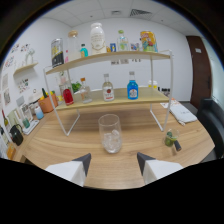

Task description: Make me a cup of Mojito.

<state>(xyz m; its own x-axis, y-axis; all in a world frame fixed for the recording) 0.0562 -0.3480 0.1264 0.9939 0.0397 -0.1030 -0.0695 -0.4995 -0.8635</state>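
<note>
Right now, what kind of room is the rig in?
Probably an office or meeting room set up as a drinks station: a two-tier shelf of bottles on a wooden table, a dark door, ceiling tiles. A clear glass stands just ahead of the open gripper.

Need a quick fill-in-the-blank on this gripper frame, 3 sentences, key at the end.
1. The clear glass stands on the wooden table just ahead of the gripper, whose fingers are ____.
2. On the rack's lower shelf, the bottle with the blue liquid stands beside a bottle with a ____ label.
3. The glass holds what looks like ____, not liquid.

Missing words: open; red; ice
</note>
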